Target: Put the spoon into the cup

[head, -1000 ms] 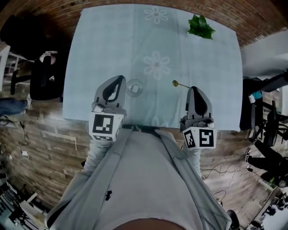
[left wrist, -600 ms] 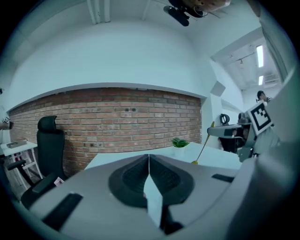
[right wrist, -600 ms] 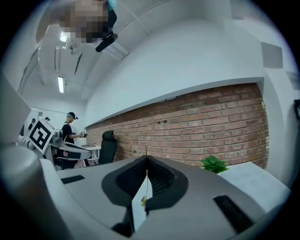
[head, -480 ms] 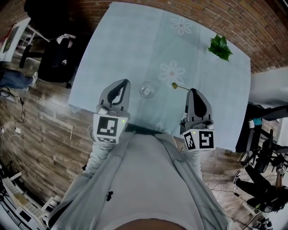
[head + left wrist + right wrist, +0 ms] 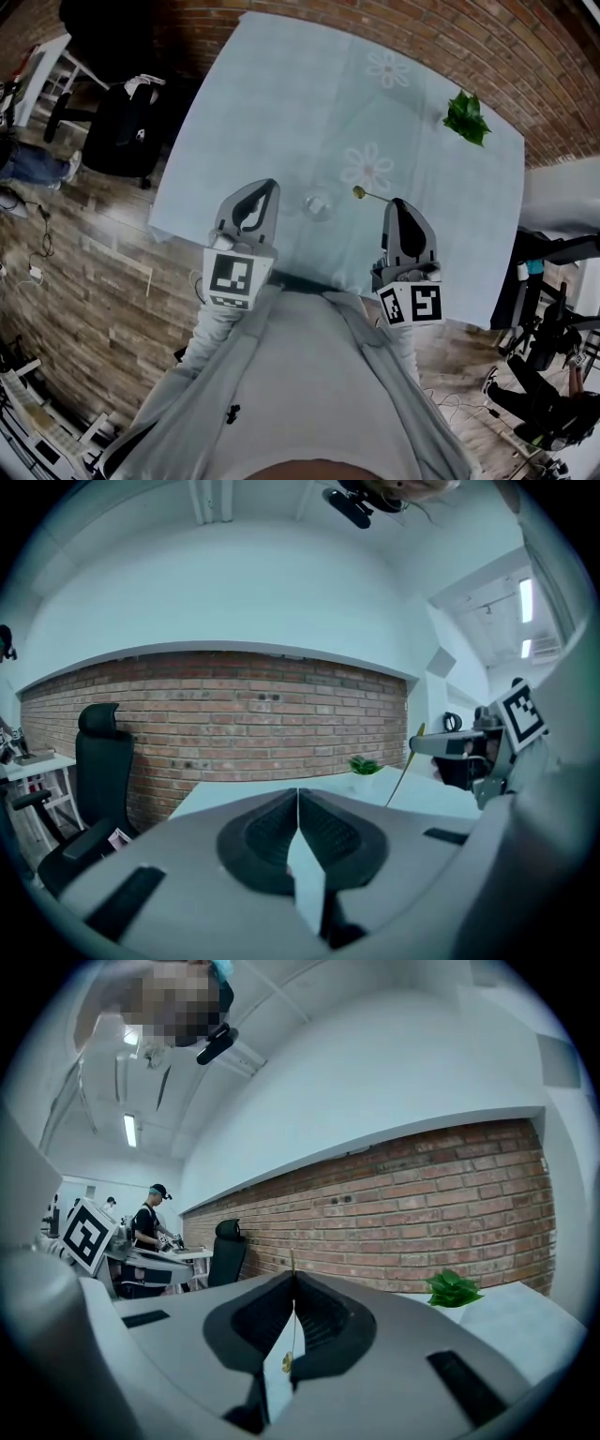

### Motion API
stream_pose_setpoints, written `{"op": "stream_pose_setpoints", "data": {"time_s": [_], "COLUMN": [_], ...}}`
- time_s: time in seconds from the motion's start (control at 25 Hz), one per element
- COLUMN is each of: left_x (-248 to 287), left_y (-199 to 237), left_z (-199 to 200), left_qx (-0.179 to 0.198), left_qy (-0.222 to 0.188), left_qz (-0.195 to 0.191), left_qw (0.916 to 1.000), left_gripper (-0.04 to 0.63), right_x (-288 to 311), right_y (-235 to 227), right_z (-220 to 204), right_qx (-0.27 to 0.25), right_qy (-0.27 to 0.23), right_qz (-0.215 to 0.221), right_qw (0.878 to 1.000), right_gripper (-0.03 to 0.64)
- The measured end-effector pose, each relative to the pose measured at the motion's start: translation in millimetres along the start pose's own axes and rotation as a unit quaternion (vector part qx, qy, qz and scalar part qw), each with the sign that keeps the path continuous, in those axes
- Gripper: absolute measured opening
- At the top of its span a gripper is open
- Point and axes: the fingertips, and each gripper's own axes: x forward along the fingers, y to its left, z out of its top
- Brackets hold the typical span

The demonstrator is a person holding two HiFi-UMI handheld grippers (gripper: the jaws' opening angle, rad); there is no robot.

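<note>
No words, numbers or brand names can be read anywhere. The only printed marks are black-and-white square code patterns, not letters, on the marker cube [image 5: 232, 278] of the left tongs [image 5: 265, 187] and the matching cube [image 5: 411, 306] of the right tongs [image 5: 395, 204], low in the head view. A white mark on the black chair [image 5: 122, 141] at upper left is too small to read.

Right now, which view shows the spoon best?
Head view: the spoon shows bowl and handle, sticking out of the right gripper. Left gripper view shows it as a thin slanted line; right gripper view sees it edge-on between the fingers.
</note>
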Motion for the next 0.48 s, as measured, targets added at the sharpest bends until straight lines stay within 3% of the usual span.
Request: {"op": "stream_pose_setpoints", "data": {"time_s": [0.48], "left_x": [0], "left_y": [2], "left_z": [-16], "left_qx": [-0.021], "left_qy": [0.018], "left_qz": [-0.002], "left_qw": [0.9996], "left_gripper": [0.02], "right_x": [21], "right_y": [31], "right_z": [-30], "right_qx": [0.03], "right_qy": [0.038], "right_qz": [0.053], "right_qw": [0.997], "right_gripper": [0.019]}}
